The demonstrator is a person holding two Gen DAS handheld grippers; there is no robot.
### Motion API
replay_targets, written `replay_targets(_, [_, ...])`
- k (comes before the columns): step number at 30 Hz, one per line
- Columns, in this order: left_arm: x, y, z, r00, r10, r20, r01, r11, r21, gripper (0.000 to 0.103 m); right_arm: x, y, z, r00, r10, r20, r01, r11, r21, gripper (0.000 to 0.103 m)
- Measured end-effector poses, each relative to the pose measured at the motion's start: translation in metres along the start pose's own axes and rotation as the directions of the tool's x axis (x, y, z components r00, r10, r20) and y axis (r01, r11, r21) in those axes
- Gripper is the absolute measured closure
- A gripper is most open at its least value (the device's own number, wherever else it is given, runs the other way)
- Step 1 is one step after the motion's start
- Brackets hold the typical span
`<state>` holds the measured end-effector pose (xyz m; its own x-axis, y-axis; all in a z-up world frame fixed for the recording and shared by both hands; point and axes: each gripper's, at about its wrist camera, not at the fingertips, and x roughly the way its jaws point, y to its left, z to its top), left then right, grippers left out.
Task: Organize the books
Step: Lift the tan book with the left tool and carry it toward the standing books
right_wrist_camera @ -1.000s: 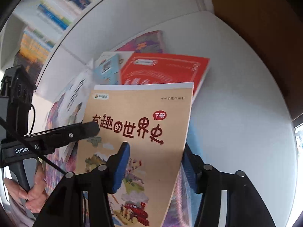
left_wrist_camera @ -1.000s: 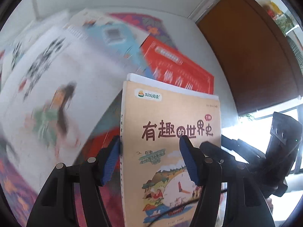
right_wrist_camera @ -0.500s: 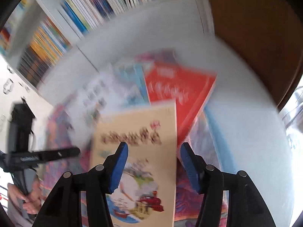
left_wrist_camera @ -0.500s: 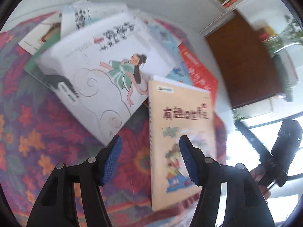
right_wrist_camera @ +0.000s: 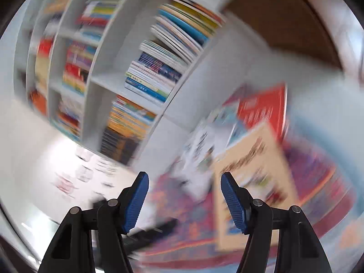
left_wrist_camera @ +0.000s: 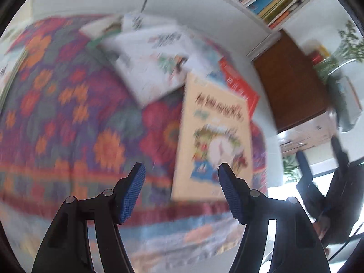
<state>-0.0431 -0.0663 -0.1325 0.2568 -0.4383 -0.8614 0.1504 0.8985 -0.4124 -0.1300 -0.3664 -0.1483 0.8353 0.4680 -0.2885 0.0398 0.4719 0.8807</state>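
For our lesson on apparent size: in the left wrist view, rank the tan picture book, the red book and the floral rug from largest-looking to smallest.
1. floral rug
2. tan picture book
3. red book, partly hidden under the other books, so its true size is unsure.

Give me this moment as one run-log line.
left claw: opening, empty | right claw: opening, empty | tan book: flat on patterned cloth | other books still scattered

A home reading room: packed white bookshelves (right_wrist_camera: 145,52), a flowered rug (left_wrist_camera: 75,118), a potted plant (left_wrist_camera: 348,45).
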Motion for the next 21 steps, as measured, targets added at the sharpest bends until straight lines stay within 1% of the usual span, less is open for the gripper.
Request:
replay_targets(2, [0.011, 0.005, -0.017, 0.999, 0.011, -0.038, -0.013, 0.999, -0.051, 0.038, 0.005, -0.003, 0.006, 0.999, 0.003, -0.053, -0.004, 1.0, -0.023, 0.039])
replay_targets(3, [0.016, 0.008, -0.024, 0.999, 0.016, -0.051, -0.02, 0.997, -0.08, 0.038, 0.009, -0.004, 0.015, 0.996, 0.011, -0.083, -0.016, 0.998, -0.053, 0.039])
replay_targets(6, [0.032, 0.011, -0.039, 0.997, 0.018, -0.078, -0.031, 0.985, -0.17, 0.038, 0.02, -0.009, 0.041, 0.989, 0.035, -0.146, -0.045, 0.997, -0.07, 0.039])
replay_targets(7, [0.038, 0.01, -0.043, 0.996, 0.026, -0.08, -0.042, 0.978, -0.205, 0.038, 0.026, -0.012, 0.05, 0.985, 0.019, -0.174, -0.032, 0.997, -0.076, 0.039])
replay_targets(11, [0.046, 0.001, -0.049, 0.997, 0.047, -0.067, -0.063, 0.964, -0.26, 0.038, 0.055, -0.011, 0.076, 0.961, -0.022, -0.277, -0.023, 0.987, -0.161, 0.039])
replay_targets(12, [0.047, -0.002, -0.048, 0.996, 0.061, -0.062, -0.076, 0.961, -0.264, 0.038, 0.058, -0.012, 0.081, 0.959, -0.044, -0.279, -0.01, 0.982, -0.19, 0.039])
replay_targets(14, [0.05, -0.007, -0.045, 0.996, 0.072, -0.053, -0.084, 0.956, -0.282, 0.038, 0.062, -0.017, 0.088, 0.966, -0.079, -0.245, 0.021, 0.972, -0.233, 0.039])
replay_targets(15, [0.051, -0.009, -0.043, 0.996, 0.071, -0.047, -0.082, 0.953, -0.293, 0.038, 0.064, -0.022, 0.092, 0.971, -0.078, -0.224, 0.026, 0.973, -0.23, 0.039])
replay_targets(17, [0.052, -0.012, -0.038, 0.996, 0.081, -0.036, -0.088, 0.948, -0.306, 0.038, 0.073, -0.036, 0.104, 0.968, -0.036, -0.247, -0.009, 0.984, -0.179, 0.039])
replay_targets(18, [0.053, -0.014, -0.037, 0.995, 0.09, -0.032, -0.095, 0.947, -0.306, 0.038, 0.077, -0.048, 0.11, 0.971, -0.006, -0.24, -0.019, 0.995, -0.102, 0.039])
replay_targets(19, [0.054, -0.015, -0.035, 0.994, 0.103, -0.029, -0.107, 0.946, -0.306, 0.038, 0.079, -0.054, 0.113, 0.972, 0.016, -0.233, -0.029, 0.998, -0.055, 0.039])
replay_targets(21, [0.057, -0.015, -0.033, 0.992, 0.12, -0.032, -0.124, 0.942, -0.311, 0.038, 0.086, -0.064, 0.116, 0.971, 0.08, -0.225, -0.076, 0.997, 0.027, 0.039])
